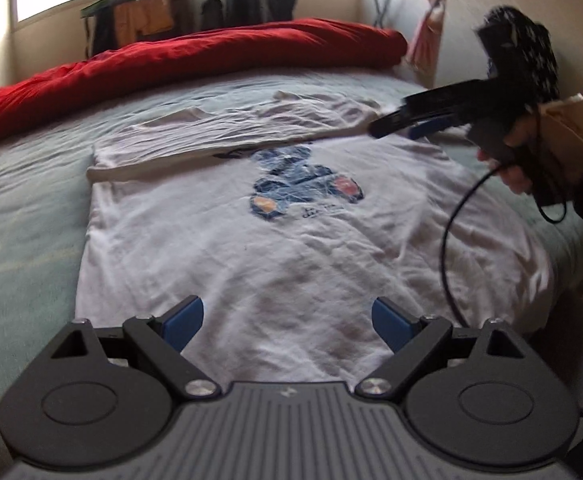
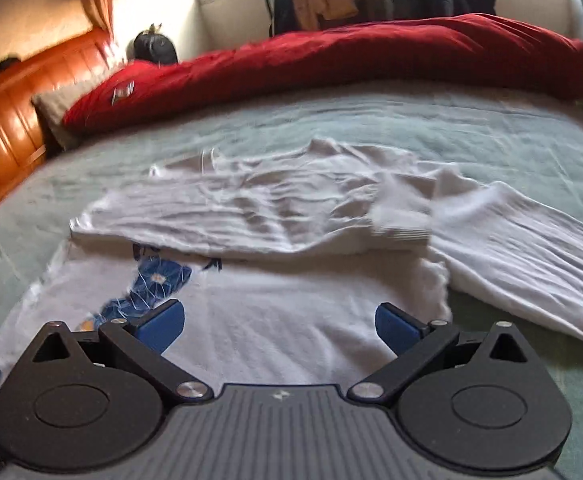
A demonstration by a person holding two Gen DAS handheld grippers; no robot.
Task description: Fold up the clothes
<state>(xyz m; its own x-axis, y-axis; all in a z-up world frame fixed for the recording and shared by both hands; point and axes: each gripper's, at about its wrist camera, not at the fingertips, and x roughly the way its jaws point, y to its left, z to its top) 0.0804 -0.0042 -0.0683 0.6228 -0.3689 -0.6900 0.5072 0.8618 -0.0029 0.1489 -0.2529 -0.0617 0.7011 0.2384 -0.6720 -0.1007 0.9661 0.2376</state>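
**White T-shirt half folded on the bed**

The white T-shirt (image 1: 275,216) lies flat on my pale green sheet (image 1: 23,216), its top part folded down over the blue print (image 1: 303,184). My left gripper (image 1: 287,320) hangs over the near hem, fingers spread wide, holding nothing. My right gripper (image 2: 279,322) hangs over the shirt's right side, fingers likewise apart and empty. A red duvet (image 2: 371,56) is bunched along the far edge of the bed.
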